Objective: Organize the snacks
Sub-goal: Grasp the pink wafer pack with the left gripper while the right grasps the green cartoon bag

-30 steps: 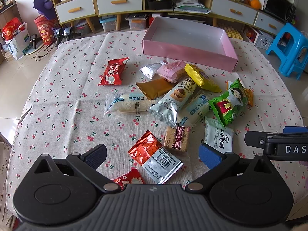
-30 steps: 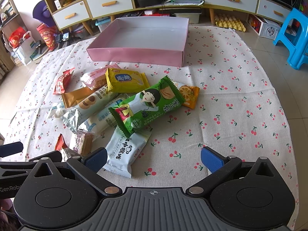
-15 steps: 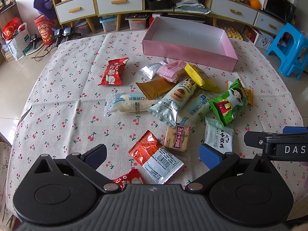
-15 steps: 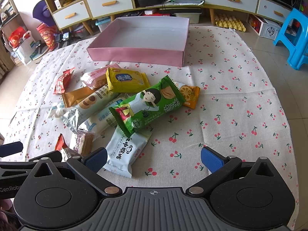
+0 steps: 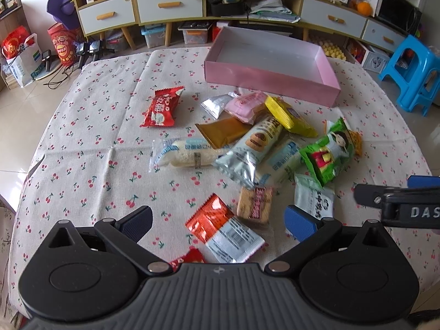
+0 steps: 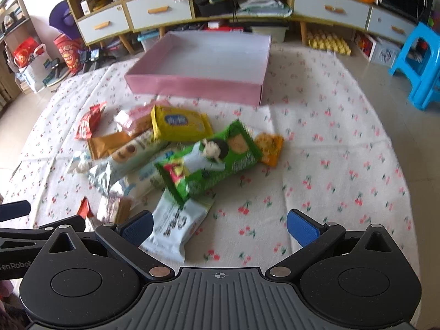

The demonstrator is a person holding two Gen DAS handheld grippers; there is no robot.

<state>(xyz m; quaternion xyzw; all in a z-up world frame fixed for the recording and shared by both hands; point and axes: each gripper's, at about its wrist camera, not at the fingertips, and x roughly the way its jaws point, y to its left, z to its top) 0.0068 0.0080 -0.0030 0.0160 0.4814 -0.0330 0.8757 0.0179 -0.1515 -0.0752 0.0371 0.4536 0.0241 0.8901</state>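
Now the right claw point(image 6: 218, 227) has begun moving, its view blurring, probably toward the snacks point(image 6: 176, 159) heaped ahead and left; spread wide, it holds nothing. The left claw point(image 5: 217, 218), equally spread, stays put. The pink box point(image 5: 271, 78) beyond remains empty.

Drawered cabinet point(image 5: 170, 5) lines the wall; blue stool point(image 5: 415, 74) on tiles.

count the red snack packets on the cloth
3: one red packet alone at the far left, a red-and-silver packet between the left tongs, and a red corner partly hidden by them.
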